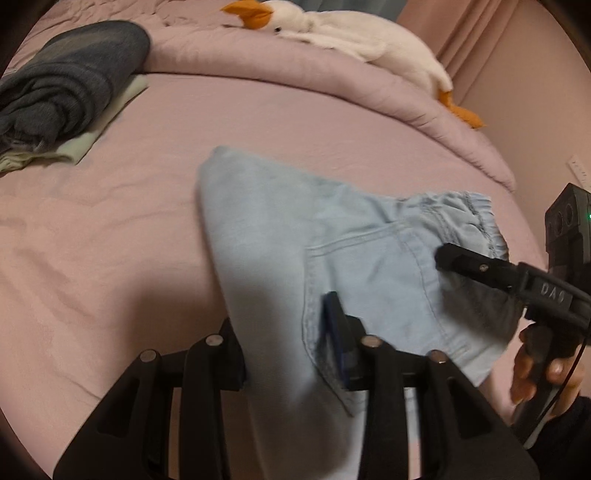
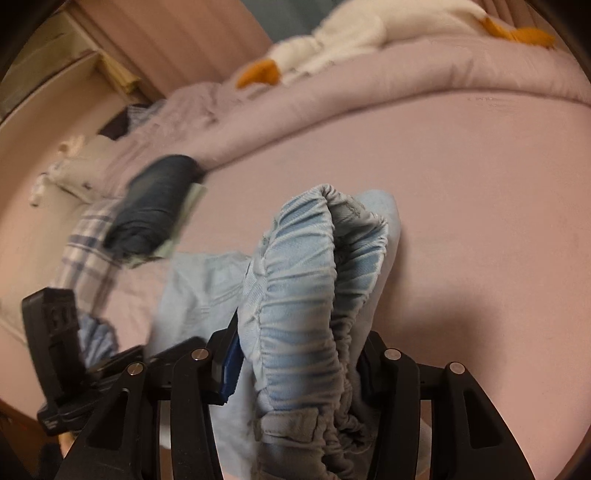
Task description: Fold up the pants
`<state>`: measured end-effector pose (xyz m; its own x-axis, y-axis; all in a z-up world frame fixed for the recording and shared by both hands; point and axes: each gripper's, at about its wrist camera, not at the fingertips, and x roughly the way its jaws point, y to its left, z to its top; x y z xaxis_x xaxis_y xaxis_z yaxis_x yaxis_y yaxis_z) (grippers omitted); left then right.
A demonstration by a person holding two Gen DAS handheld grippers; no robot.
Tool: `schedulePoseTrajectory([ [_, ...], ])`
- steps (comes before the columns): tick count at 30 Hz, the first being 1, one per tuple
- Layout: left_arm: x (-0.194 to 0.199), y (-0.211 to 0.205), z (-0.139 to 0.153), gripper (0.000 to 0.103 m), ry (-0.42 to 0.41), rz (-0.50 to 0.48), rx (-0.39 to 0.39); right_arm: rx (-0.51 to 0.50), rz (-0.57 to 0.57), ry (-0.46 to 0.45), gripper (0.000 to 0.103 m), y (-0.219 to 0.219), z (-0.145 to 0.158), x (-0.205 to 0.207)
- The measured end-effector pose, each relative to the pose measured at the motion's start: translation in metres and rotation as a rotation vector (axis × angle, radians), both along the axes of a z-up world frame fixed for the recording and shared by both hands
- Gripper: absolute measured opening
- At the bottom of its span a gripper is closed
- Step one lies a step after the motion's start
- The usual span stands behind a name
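Looking along the left gripper (image 1: pixel 291 354), light blue pants (image 1: pixel 280 236) pass between its two black fingers, which are closed on the fabric near a back pocket seam. The pants hang partly lifted over a pink bed sheet (image 1: pixel 110 240), one end spreading toward the far middle and the elastic waistband lying to the right. At the right edge the right gripper (image 1: pixel 448 256) comes in from the side, its dark tip against the cloth just below the waistband, and a hand (image 1: pixel 543 373) wraps its handle. From this view I cannot tell how those fingers stand. Far left, a folded dark blue garment (image 1: pixel 74 81) rests on a pale green one (image 1: pixel 85 144). A rolled pink duvet (image 1: pixel 295 70) runs across the far side, with a white plush goose (image 1: pixel 351 33) lying on it.

From the right wrist, the right gripper (image 2: pixel 299 354) is clamped on the bunched, ruffled waistband of the pants (image 2: pixel 303 280), which rises between the fingers and hides most of the near middle. More of the pale denim trails to the left, where the left gripper (image 2: pixel 122 360) shows as a black body at the near left, touching the cloth. Beyond it the dark blue garment (image 2: pixel 155 206) sits on the sheet (image 2: pixel 480 221), next to a plaid cloth (image 2: pixel 85 243). The goose (image 2: pixel 351 33) lies blurred along the far edge on the duvet (image 2: pixel 406 81).
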<state>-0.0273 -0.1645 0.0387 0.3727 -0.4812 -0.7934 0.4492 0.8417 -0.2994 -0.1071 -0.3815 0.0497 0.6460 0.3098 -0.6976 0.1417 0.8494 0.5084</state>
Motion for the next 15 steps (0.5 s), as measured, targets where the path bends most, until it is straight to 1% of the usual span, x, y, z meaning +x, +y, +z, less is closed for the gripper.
schedulePoseTrajectory([
  [1,0.001,0.001,-0.003,0.044,0.005,0.000,0.007,0.014,-0.005,0.028,0.059,-0.004,-0.006,0.001],
  [3,0.001,0.002,-0.005,0.062,-0.012,0.018,0.047,0.029,-0.011,0.067,0.065,-0.010,-0.015,0.001],
  [5,-0.002,0.004,-0.003,0.063,-0.029,0.021,0.065,0.043,0.000,0.069,0.065,-0.013,-0.016,-0.004],
  [10,-0.021,0.017,0.004,0.064,-0.072,0.022,0.106,0.014,-0.008,0.048,0.065,-0.013,-0.001,-0.024],
  [13,-0.036,0.027,0.000,0.068,-0.080,0.020,0.112,-0.079,-0.006,0.029,0.066,-0.006,0.007,-0.045],
  [15,-0.046,0.029,-0.008,0.072,-0.076,0.016,0.124,-0.161,-0.005,0.028,0.067,-0.001,0.005,-0.056],
])
